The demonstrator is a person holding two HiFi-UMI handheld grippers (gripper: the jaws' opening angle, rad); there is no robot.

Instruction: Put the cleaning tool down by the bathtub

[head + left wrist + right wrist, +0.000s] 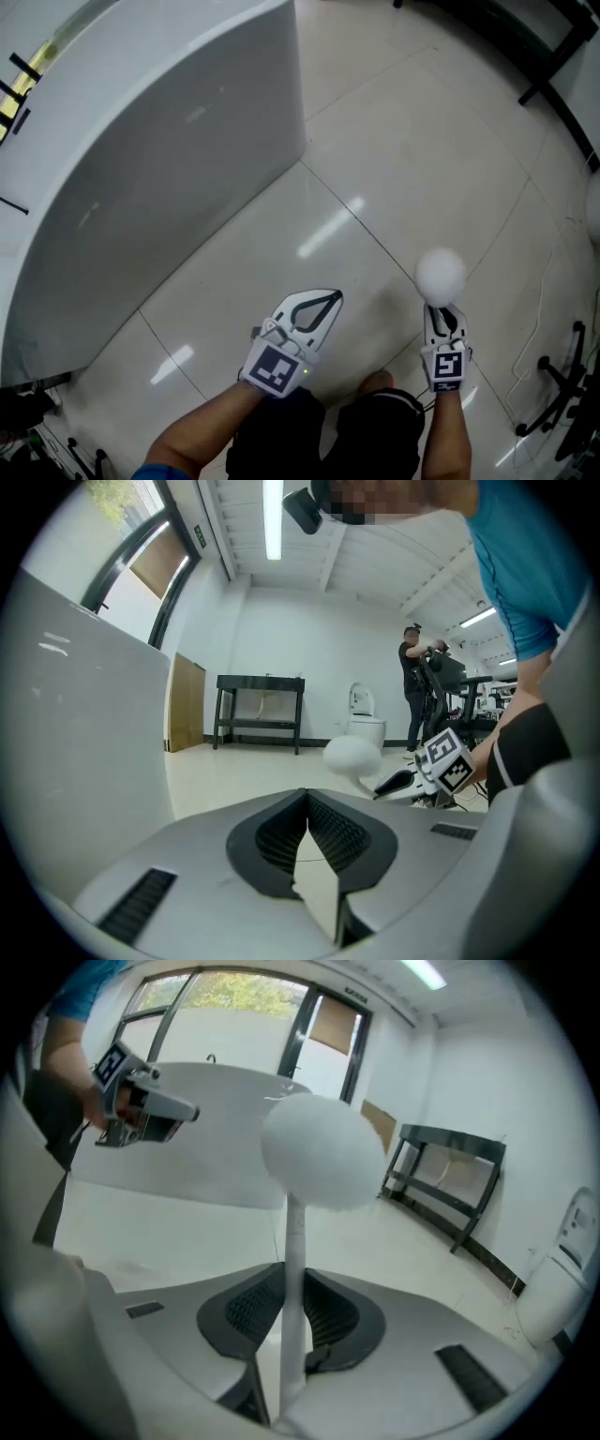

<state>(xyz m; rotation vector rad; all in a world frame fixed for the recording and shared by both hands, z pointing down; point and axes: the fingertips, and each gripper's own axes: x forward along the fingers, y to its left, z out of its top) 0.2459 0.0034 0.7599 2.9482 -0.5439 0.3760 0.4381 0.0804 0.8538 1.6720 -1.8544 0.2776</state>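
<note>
The task is judged to be only part way along, since the cleaning tool (440,274) has not yet been set down. It is seen in the lower right of the head view, held clear of the floor (403,159). Its round white head (322,1152) is uppermost and its thin white handle (293,1279) is clamped between the pads of the right claw (448,317). In the right gripper view the dark pads are pressed against the stick on both sides. The left claw (330,300), at the lower middle of the head view, is closed tip to tip with nothing between its pads, and no part in the carrying appears to be taken by it. The bathtub (141,169) fills the upper left of the head view, its white side wall running down to the tiles. The tool is well apart from it, with a stretch of bare tile between. What has been achieved, as far as can be told, is a firm hold on the tool. What is left is judged to be the carry across toward the foot of the tub wall, the lowering of the tool to the tiles just beside that wall, and the release of the handle. Whether the tool would rest upright or lying once released cannot be told from these views.
</note>
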